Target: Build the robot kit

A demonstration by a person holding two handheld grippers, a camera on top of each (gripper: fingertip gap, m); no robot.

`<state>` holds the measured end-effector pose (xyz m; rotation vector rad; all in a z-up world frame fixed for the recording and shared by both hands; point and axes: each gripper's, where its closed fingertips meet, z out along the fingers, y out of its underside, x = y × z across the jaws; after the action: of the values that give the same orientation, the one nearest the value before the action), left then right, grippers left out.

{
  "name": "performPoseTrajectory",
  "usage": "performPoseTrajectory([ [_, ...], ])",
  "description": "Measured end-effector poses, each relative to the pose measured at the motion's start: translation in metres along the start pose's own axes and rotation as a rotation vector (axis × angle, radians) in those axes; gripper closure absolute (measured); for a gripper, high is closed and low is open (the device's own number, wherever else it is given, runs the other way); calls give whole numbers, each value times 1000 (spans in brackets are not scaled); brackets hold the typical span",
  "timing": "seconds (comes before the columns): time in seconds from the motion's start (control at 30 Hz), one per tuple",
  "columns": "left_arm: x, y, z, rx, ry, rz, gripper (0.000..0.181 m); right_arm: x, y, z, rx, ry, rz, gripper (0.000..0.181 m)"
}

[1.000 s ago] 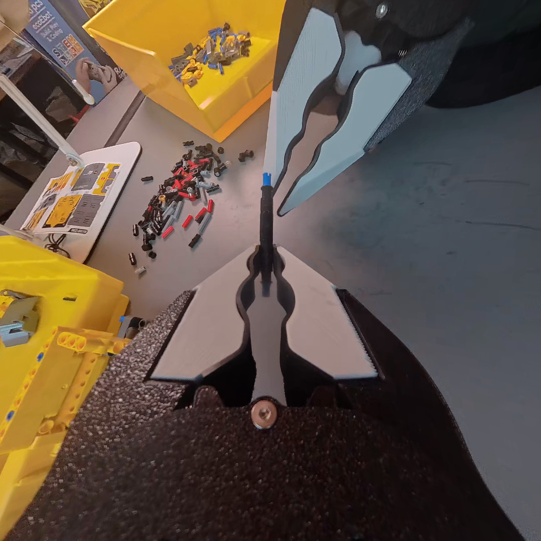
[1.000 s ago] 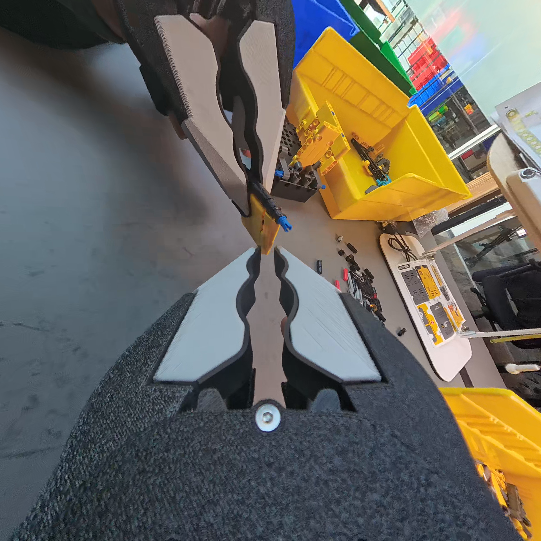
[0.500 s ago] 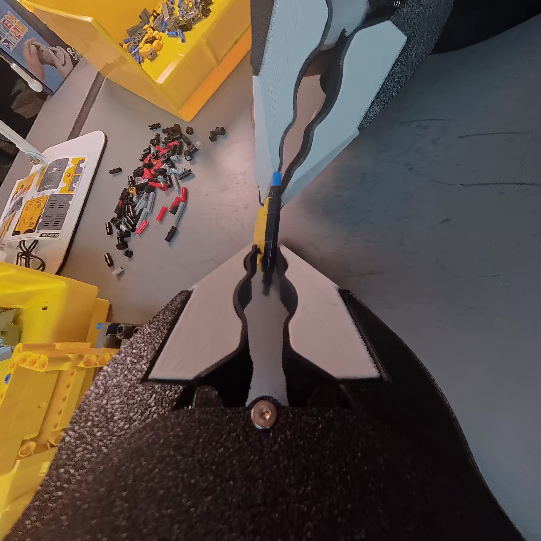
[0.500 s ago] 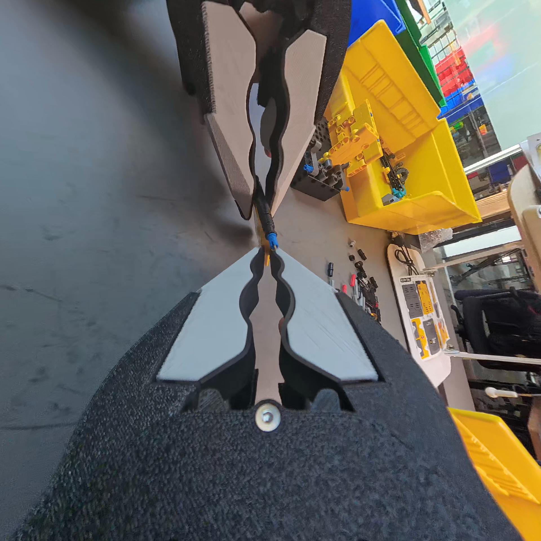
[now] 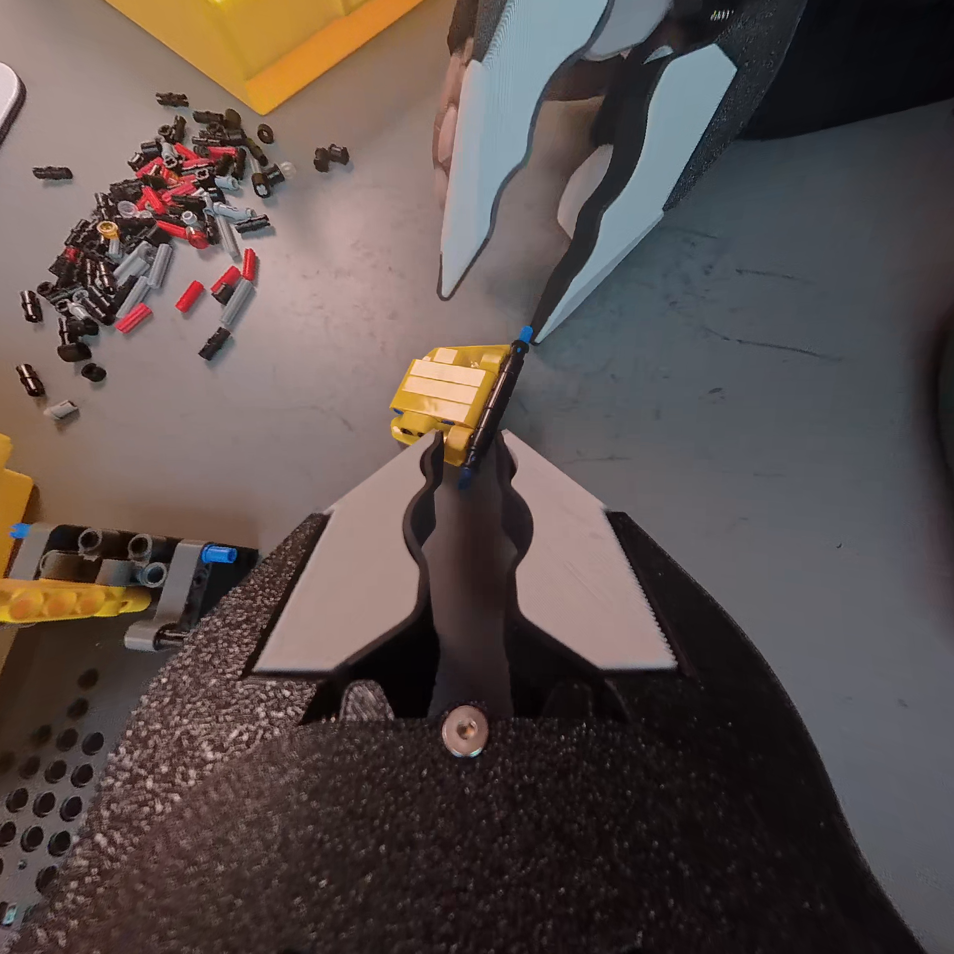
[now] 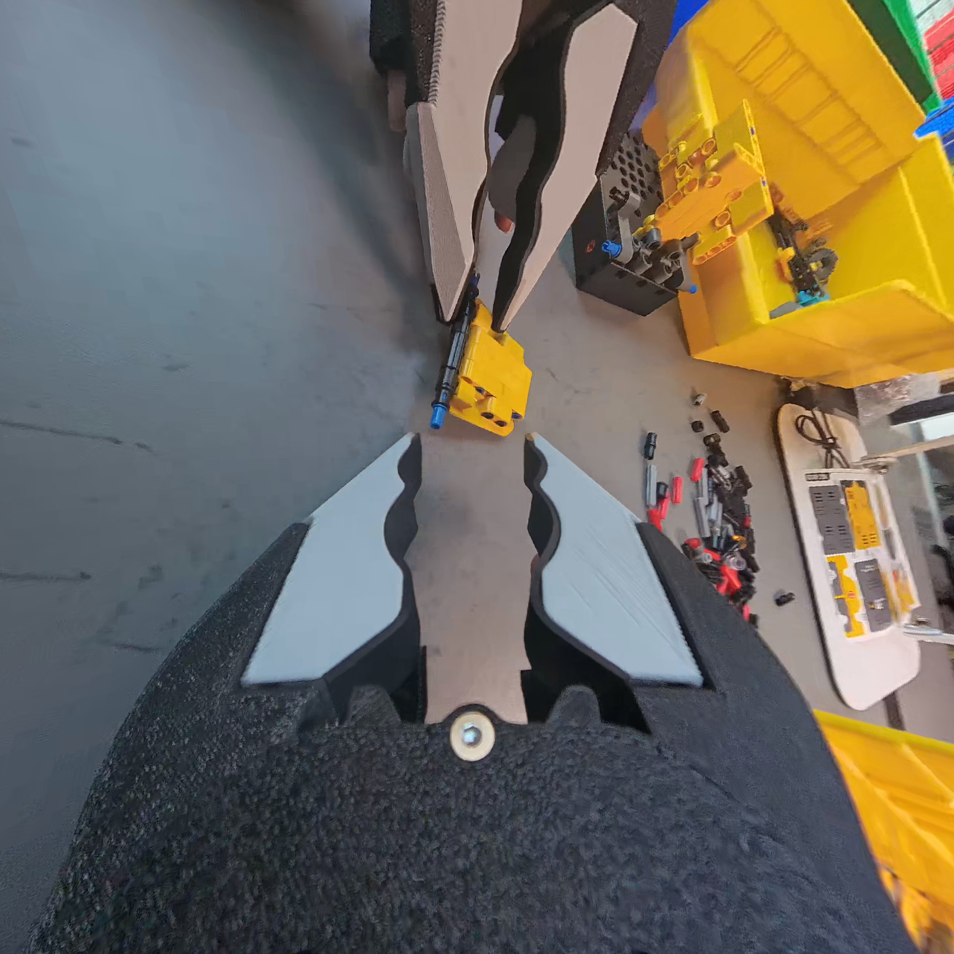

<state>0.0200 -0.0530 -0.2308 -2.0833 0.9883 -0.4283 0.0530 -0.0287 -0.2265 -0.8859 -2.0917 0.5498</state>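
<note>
- Your left tongs [image 5: 467, 439] are gripping the small yellow brick assembly [image 5: 446, 395] at its near corner, together with the black axle [image 5: 493, 408] running along its right edge; the blue pin tips are poking out at both ends of that axle.
- The yellow piece is sitting in the middle of the scene between the two tools, above the grey surface [image 5: 722, 413]; you cannot tell from these views whether it is touching that surface.
- Your right tongs [image 6: 472, 436] are standing released, fingers spread wide with nothing between them, just short of the assembly [image 6: 488, 377] and apart from it.
- In the left wrist view, one finger of those right tongs [image 5: 490, 320] is pointing at the far blue tip of the axle, right beside it; whether it is touching cannot be told.
- To the left of your left tool, a loose scatter of small pins [image 5: 155, 222] in black, red and grey is lying on the surface, well apart from the held piece.
- A yellow bin [image 6: 826, 289] is sitting beyond the pins, with a partly built yellow and black model [image 6: 686, 222] next to it.
- A white board carrying a printed instruction sheet [image 6: 857, 557] is lying at the far side of the pin scatter.
</note>
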Motion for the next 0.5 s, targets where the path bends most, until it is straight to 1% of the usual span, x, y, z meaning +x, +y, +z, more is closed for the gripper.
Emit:
performPoseTrajectory([
  [0.07,-2,-9,-5,60,6,-45,158,1,-2,-6,44,-43,100,134],
  [0.13,-7,-24,-14,163,15,-118,150,8,-8,-12,106,-57,189,127],
  [0.2,-16,-41,-27,289,13,-198,139,18,-15,-17,165,-36,257,122],
  [0.3,-33,-64,-55,508,-5,-295,137,35,-23,-23,243,28,334,119],
  [0.4,-49,-75,-82,666,-57,-340,138,58,-28,-30,316,130,411,123],
  [0.5,-62,-76,-97,737,-142,-331,145,90,-35,-40,408,260,487,147],
])
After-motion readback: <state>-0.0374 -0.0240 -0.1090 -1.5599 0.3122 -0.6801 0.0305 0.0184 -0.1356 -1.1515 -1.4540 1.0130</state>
